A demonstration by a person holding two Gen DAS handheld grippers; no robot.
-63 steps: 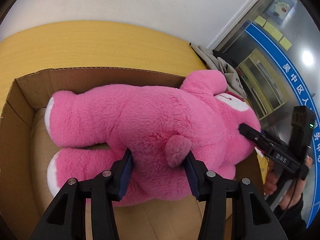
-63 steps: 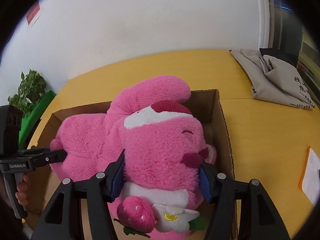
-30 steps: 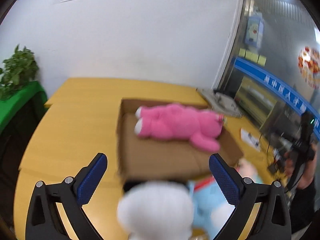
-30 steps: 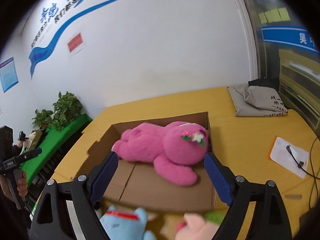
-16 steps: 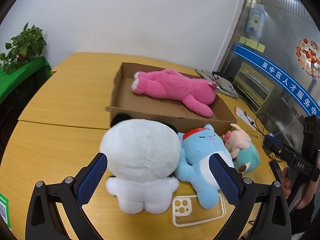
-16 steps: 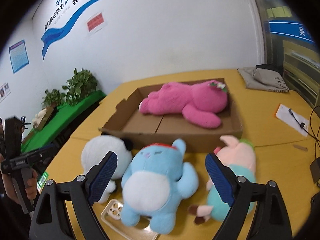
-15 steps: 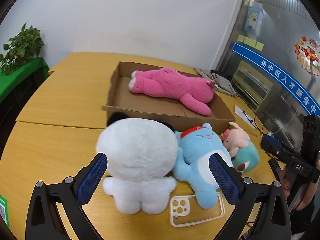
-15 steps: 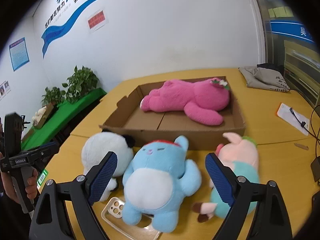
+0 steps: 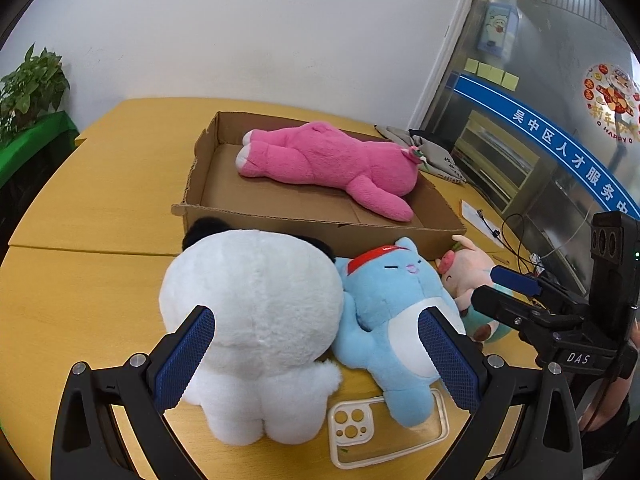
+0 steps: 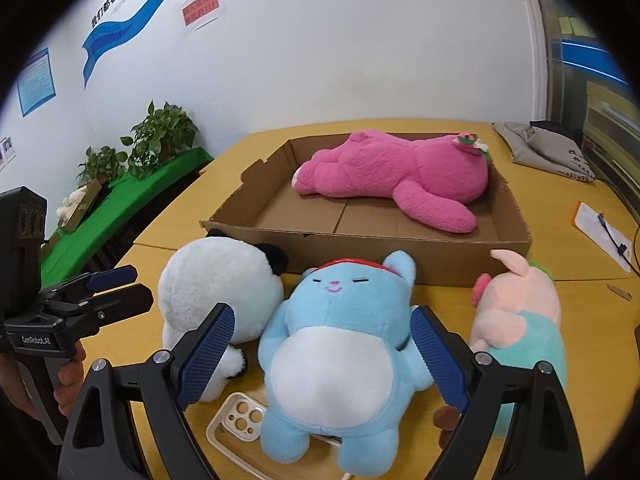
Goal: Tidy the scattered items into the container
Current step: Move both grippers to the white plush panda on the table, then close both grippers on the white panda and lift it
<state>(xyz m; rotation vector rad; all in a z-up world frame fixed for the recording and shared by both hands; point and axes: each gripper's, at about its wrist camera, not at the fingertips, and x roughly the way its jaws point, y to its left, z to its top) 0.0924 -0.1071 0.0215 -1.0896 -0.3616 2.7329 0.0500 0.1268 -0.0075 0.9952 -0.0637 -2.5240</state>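
Hovering with both grippers wide open and empty: left gripper [image 9: 316,356] over panda [image 9: 256,304], right gripper [image 10: 320,352] over blue cat [image 10: 336,344], just before box [image 10: 516,216]. Better lowering first, pads around the belly.

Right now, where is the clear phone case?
The clear phone case lies flat on the yellow table, partly under the blue plush, just right of the white plush in the left wrist view.
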